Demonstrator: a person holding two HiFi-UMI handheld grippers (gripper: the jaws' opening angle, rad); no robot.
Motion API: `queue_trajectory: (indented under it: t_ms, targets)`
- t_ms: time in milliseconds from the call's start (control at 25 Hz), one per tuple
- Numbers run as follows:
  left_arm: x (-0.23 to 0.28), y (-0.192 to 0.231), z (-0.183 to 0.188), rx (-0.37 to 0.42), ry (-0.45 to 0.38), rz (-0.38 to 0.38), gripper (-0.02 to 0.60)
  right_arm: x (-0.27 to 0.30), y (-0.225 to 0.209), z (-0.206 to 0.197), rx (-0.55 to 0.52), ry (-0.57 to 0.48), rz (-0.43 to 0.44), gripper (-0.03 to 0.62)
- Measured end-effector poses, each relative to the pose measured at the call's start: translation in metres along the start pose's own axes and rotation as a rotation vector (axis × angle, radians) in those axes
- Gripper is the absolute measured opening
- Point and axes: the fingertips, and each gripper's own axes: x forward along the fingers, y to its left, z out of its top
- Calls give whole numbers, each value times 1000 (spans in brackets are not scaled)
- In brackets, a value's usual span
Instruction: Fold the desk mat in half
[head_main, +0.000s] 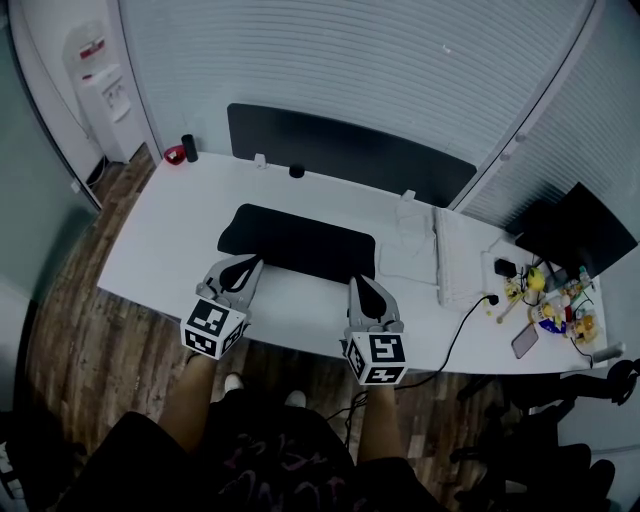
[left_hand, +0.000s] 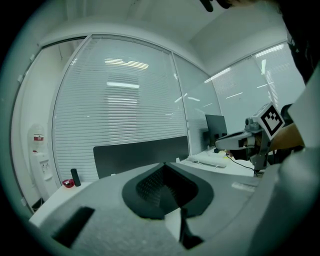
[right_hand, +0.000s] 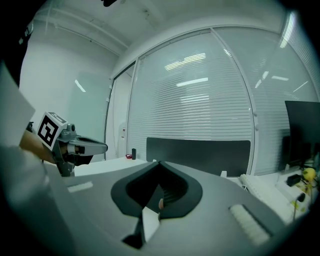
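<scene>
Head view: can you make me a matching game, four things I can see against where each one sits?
Things:
1 desk mat
2 keyboard
3 monitor
4 water dispenser

Places:
A off the desk, top left of the picture
B the desk's right end
C middle of the desk
D between the mat and the monitor

Pairs: 1-C, 2-D, 3-B, 4-A

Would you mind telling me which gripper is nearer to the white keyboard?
Right. The right gripper sits by the desk mat's near right corner, closest to the white keyboard; the left gripper is by its near left corner, farther off.
</scene>
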Motion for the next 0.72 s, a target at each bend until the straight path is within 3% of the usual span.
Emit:
queue_trajectory:
  t_ms: [720]
  targets:
    - [5,4,-6,-20,2,1,0,5,-7,-8,20,2,8,6]
